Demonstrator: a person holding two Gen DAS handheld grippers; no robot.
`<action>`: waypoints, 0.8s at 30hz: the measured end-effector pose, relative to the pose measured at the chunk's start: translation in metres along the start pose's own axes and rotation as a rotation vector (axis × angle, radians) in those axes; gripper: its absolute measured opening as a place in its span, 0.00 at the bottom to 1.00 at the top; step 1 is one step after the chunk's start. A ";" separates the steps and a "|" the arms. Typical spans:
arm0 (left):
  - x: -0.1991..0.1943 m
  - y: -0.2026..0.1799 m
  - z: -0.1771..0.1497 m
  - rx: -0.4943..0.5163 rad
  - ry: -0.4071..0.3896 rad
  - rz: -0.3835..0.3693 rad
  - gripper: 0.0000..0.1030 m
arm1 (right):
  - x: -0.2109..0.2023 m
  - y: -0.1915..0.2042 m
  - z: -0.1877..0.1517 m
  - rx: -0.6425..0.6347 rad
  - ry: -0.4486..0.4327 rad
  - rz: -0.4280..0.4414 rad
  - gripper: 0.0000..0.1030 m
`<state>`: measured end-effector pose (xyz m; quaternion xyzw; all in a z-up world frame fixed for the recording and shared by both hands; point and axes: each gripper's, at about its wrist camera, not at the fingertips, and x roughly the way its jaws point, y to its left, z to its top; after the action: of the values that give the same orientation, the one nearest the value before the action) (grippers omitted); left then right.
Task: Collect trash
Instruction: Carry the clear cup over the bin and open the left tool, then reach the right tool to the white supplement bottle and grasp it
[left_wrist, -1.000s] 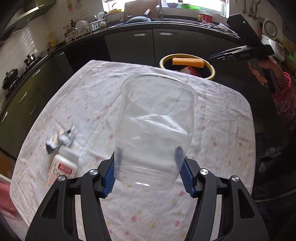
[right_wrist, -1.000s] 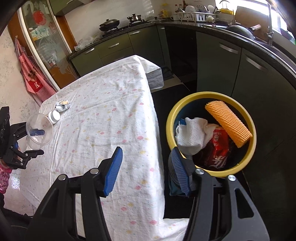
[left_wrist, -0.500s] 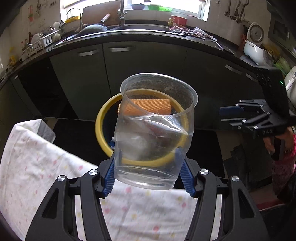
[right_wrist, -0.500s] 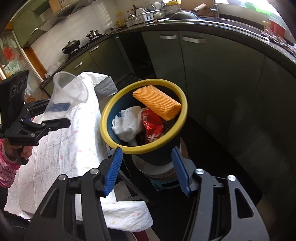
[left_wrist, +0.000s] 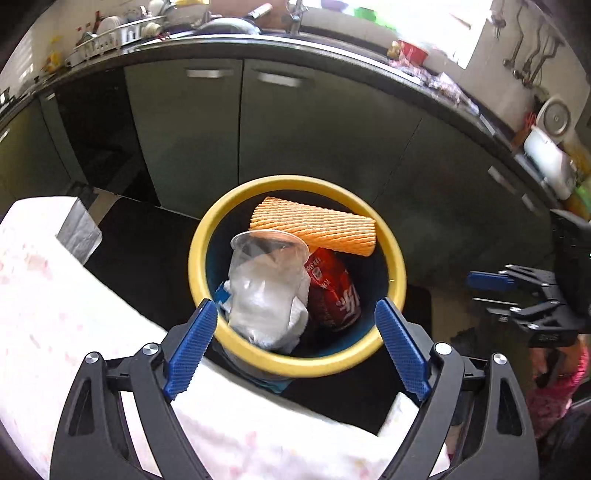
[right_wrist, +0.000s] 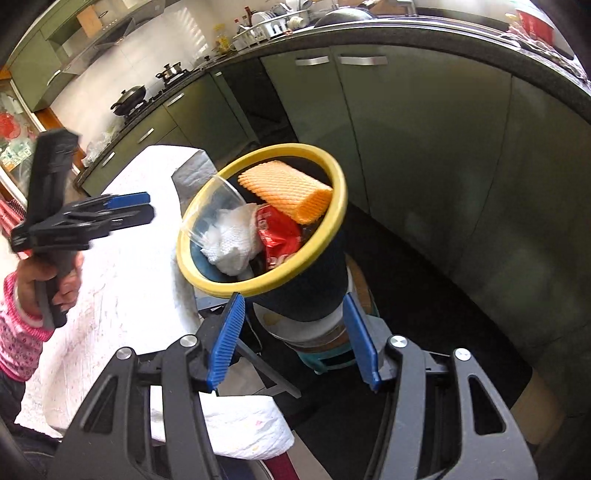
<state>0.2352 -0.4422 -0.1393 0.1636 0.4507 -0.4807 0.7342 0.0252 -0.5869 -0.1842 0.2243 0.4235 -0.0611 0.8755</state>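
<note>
The clear plastic cup lies inside the yellow-rimmed bin, on a white crumpled paper towel, beside a red can and an orange ribbed foam piece. My left gripper is open and empty, just above the bin's near rim. My right gripper is open and empty, low beside the bin; the cup leans at the bin's left rim there. The left gripper shows at the left of the right wrist view.
The table with a white flowered cloth borders the bin on the left. Dark green kitchen cabinets stand behind it. The bin rests on a stool. The right gripper shows at the right edge.
My left gripper carried the cup from over the table to the bin, opened and let it go; the cup now lies in the bin. The right gripper stayed open and moved closer to the bin.
</note>
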 end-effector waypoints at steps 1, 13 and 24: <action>-0.014 0.002 -0.008 -0.021 -0.023 0.001 0.86 | 0.001 0.003 -0.001 -0.005 0.002 0.003 0.51; -0.201 0.049 -0.160 -0.220 -0.376 0.290 0.95 | 0.027 0.096 0.018 -0.205 0.057 0.046 0.51; -0.297 0.087 -0.325 -0.437 -0.398 0.563 0.95 | 0.094 0.297 0.027 -0.590 0.194 0.260 0.51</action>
<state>0.1065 -0.0155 -0.0885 0.0246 0.3289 -0.1761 0.9275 0.1920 -0.3262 -0.1406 0.0181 0.4722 0.1982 0.8588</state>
